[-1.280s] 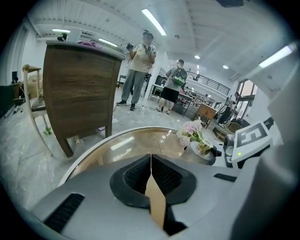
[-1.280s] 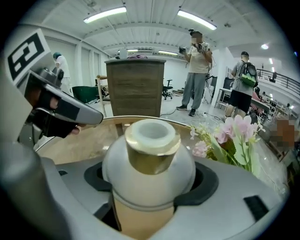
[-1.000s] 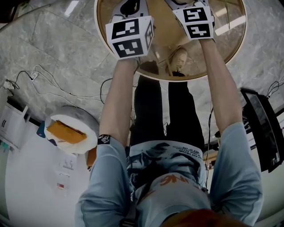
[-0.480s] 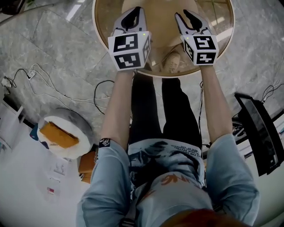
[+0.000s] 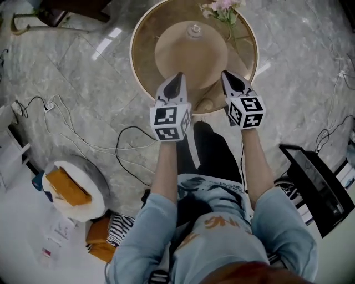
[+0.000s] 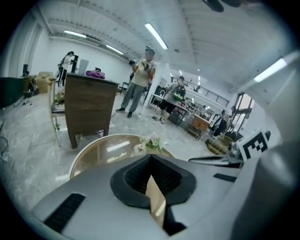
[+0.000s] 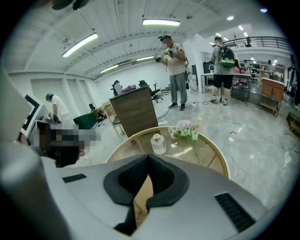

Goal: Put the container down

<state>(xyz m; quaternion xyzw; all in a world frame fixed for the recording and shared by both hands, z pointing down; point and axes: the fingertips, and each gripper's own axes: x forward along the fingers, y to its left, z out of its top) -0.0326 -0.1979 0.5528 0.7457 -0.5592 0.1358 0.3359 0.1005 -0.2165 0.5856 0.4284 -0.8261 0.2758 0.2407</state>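
Note:
A small clear container [image 5: 194, 29] with a stopper stands upright at the middle of the round glass table [image 5: 145, 66]; in the right gripper view the container [image 7: 158, 143] stands free beside pink flowers [image 7: 185, 130]. My left gripper [image 5: 177, 79] and right gripper [image 5: 226, 75] hover side by side over the table's near edge, well short of the container. Both are shut with nothing between their jaws. In the left gripper view the left gripper [image 6: 151, 157] has its tips touching, as does the right gripper [image 7: 149, 157] in its own view.
Flowers [image 5: 222, 8] lie at the table's far right. Cables [image 5: 83, 141] trail over the marble floor on the left. A white round tub with an orange item [image 5: 75, 188] sits lower left, a black screen [image 5: 316, 183] at the right. A wooden cabinet [image 7: 135, 111] and standing people are beyond the table.
Both grippers have drawn back from over the table to its near edge, and the whole table with the standing container now shows. The right jaws have come together.

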